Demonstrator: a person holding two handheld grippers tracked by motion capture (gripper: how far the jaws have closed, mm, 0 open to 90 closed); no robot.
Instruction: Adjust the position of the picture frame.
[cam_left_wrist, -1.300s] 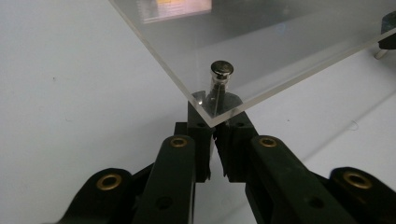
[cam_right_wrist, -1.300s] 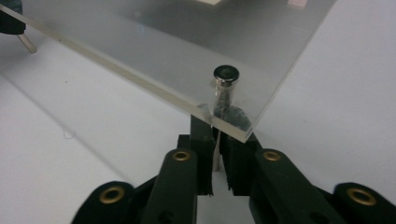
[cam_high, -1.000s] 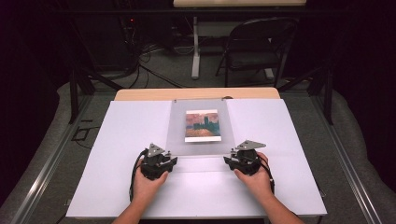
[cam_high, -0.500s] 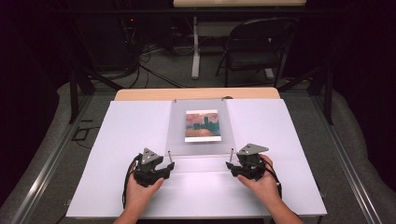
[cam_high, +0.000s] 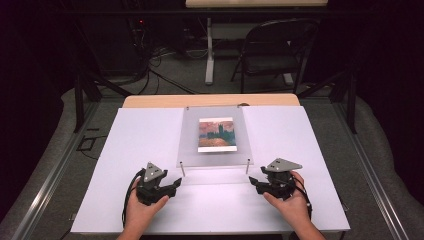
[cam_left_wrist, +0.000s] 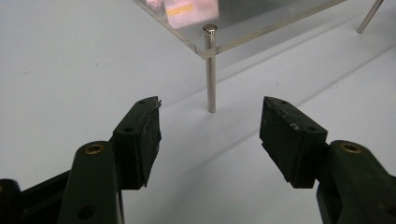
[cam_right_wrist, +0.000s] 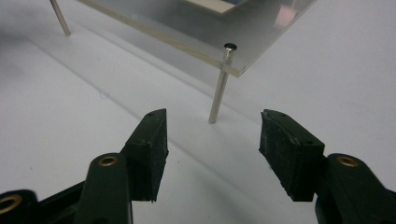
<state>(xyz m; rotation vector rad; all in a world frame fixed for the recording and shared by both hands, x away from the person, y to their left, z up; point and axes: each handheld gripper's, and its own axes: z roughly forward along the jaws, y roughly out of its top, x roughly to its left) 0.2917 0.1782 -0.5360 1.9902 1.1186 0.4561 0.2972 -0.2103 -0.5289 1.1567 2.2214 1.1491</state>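
Two black two-jaw tools here, one per hand. The left tool (cam_high: 172, 186) has its jaws spread wide with nothing between them, aimed at the near-left thin metal leg (cam_left_wrist: 211, 70) of the clear acrylic panel (cam_high: 215, 135). The right tool (cam_high: 256, 182) is just as wide open and empty, facing the panel's near-right metal leg (cam_right_wrist: 220, 84). Neither tool touches the panel; both sit just in front of its near edge.

Count: one panel, two legs visible at its near corners, and one small painting print (cam_high: 216, 134) with an orange-and-blue landscape lying about mid-panel. The panel's long axis runs away from the person, far edge against the surface.

The white surface (cam_high: 140, 145) sits over a wooden tabletop (cam_high: 150, 101). Beyond the panel there's grey floor, cables and one dark folding chair (cam_high: 275, 50).
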